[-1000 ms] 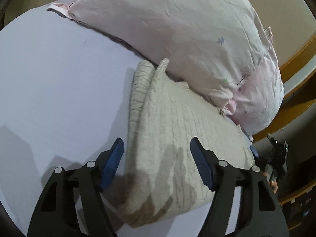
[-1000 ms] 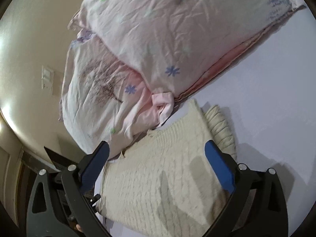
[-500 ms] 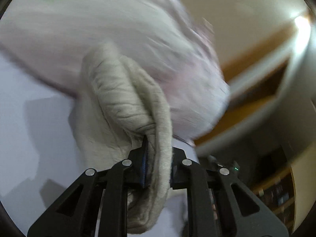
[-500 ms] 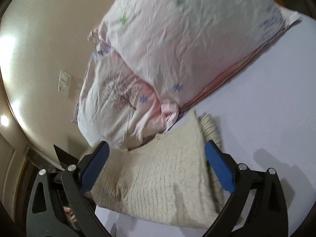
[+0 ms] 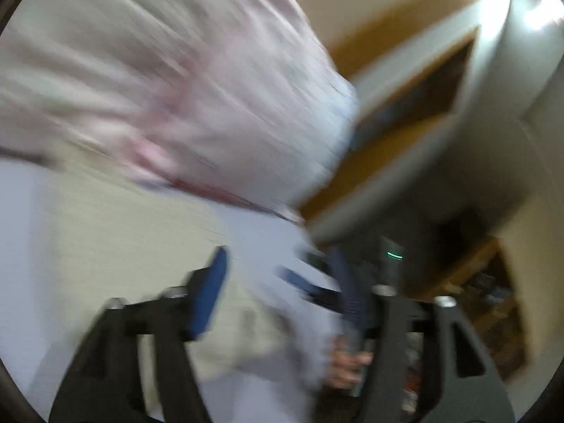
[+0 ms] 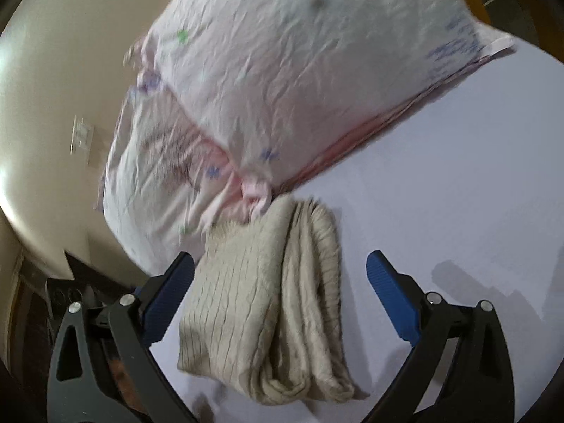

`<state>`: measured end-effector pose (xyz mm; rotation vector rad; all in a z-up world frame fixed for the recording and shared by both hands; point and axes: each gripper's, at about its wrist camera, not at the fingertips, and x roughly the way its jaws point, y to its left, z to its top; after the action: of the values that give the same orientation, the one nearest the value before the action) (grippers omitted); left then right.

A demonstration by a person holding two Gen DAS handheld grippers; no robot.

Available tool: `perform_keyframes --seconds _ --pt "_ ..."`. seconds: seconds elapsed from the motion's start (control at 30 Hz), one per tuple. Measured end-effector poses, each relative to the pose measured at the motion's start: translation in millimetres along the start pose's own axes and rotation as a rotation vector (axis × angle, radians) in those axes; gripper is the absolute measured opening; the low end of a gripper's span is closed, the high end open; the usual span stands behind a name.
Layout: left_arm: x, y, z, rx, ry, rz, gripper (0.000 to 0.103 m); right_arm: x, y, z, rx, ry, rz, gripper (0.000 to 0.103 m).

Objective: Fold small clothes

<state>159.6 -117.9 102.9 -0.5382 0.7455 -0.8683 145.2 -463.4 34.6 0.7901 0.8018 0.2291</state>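
A: Where does the folded cream knit (image 6: 268, 292) lie on the lavender sheet (image 6: 440, 194), and which way does it run?

B: Lengthwise, away from the right gripper (image 6: 280, 294), whose jaws are spread wide, empty, either side of it. That hand looks nearer.

A: And the left gripper (image 5: 278, 296)?

B: Also spread and empty, badly blurred; the knit sits toward its left. Pink pillows (image 6: 282, 81) touch the knit's far end, crowding any move that way.

Left claw (image 5: 278, 292) open, blue pads (image 5: 208, 296) spread, holding nothing; view motion-blurred. Right claw (image 6: 280, 292) open wide, blue pads (image 6: 391, 296) well apart, holding nothing. A bare hand (image 5: 343, 365) shows blurred past the left claw's right finger.
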Motion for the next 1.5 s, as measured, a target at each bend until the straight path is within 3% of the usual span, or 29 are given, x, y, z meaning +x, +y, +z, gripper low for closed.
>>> perform_keyframes --seconds 0.13,0.27,0.3,0.33,0.37,0.43,0.5,0.53,0.6,0.63,0.67,0.73,0.77,0.93,1.0,1.07,1.1,1.13,1.2,1.23,1.27,1.33,1.43,1.5 --pt "-32 43 -9 -0.027 -0.011 0.213 0.066 22 32 -9 -0.129 0.060 -0.018 0.087" --pt "-29 66 -17 -0.098 0.012 0.275 0.067 59 48 -19 -0.193 0.159 -0.102 0.083" --pt "-27 67 -21 -0.107 0.016 0.279 0.068 69 50 -22 -0.221 0.170 -0.129 0.077" --pt "-24 70 -21 -0.116 0.023 0.284 0.070 75 51 -24 -0.250 0.179 -0.152 0.038" --pt "-21 69 -22 -0.116 0.029 0.285 0.071 77 51 -24 -0.265 0.179 -0.165 0.018" --pt "-15 70 -25 -0.111 0.041 0.280 0.071 57 50 -19 -0.244 0.096 -0.153 0.010" --pt "-9 65 -25 -0.093 0.043 0.273 0.077 30 45 -11 -0.221 -0.023 -0.171 0.010" --pt "-7 62 -26 -0.075 0.042 0.276 0.081 27 42 -8 -0.214 -0.041 -0.194 0.010" --pt "3 58 -29 -0.047 0.051 0.289 0.081 37 26 -4 -0.188 0.031 -0.255 0.013" --pt "8 56 -30 -0.042 0.060 0.291 0.081 43 16 -5 -0.149 0.075 -0.268 0.027" --pt "14 54 -30 -0.037 0.071 0.295 0.082 43 10 -5 -0.123 0.087 -0.270 0.054" --pt "23 53 -34 -0.017 0.089 0.321 0.083 35 -2 -5 -0.068 0.067 -0.228 0.093" --pt "27 53 -36 -0.007 0.096 0.338 0.083 33 -6 -6 -0.055 0.067 -0.203 0.096" --pt "38 56 -44 -0.007 0.120 0.359 0.085 48 -17 -8 -0.023 0.200 -0.143 0.096" --pt "41 56 -47 -0.011 0.128 0.346 0.085 44 -12 -11 -0.033 0.190 -0.132 0.096" --pt "45 60 -51 -0.041 0.154 0.324 0.086 42 -11 -14 -0.023 0.209 -0.096 0.089" --pt "47 63 -54 -0.065 0.164 0.309 0.086 43 -11 -16 -0.019 0.226 -0.065 0.074" --pt "48 65 -56 -0.082 0.159 0.281 0.086 46 -14 -21 0.005 0.262 -0.020 0.052" --pt "53 62 -59 -0.045 0.177 0.254 0.075 44 -14 -26 0.013 0.234 0.011 0.044" --pt "53 62 -59 -0.040 0.192 0.252 0.063 42 -10 -28 0.010 0.223 0.029 0.037" --pt "49 64 -57 -0.055 0.195 0.222 0.051 40 -6 -29 0.002 0.216 0.037 0.035" --pt "35 70 -50 -0.066 0.189 0.175 0.043 35 14 -32 -0.044 0.200 0.092 0.033" --pt "-9 74 -44 -0.006 0.125 0.145 0.042 36 47 -46 -0.136 0.233 0.140 0.032" --pt "-35 78 -45 0.037 0.107 0.169 0.044 50 65 -60 -0.213 0.305 0.101 0.041"
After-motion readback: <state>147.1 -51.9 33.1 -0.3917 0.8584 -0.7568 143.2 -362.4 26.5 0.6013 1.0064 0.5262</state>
